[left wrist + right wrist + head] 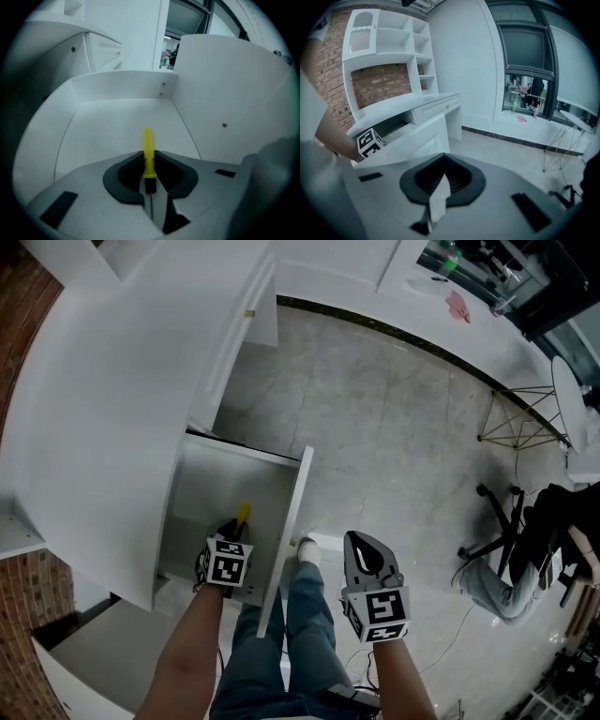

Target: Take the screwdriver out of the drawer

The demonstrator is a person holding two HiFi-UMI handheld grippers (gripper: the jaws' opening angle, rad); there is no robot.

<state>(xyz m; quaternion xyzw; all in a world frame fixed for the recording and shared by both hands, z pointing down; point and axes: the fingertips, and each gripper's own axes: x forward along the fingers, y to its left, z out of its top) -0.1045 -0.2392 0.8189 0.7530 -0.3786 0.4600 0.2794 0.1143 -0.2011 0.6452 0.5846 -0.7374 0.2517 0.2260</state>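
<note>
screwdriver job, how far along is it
Done: the drawer is open. In hand: the left hand-held gripper is down inside it, jaws closed on the yellow-handled screwdriver, which is not yet out of the drawer. Left: lift it clear. The right hand-held gripper is shut, empty, outside the drawer.

My left gripper points steeply down. Its jaws are pinched on the screwdriver, and the yellow handle sticks out ahead of them. My right gripper is off to the side, tilted down less steeply, its jaws together and empty. My left forearm and right forearm both reach forward.
</note>
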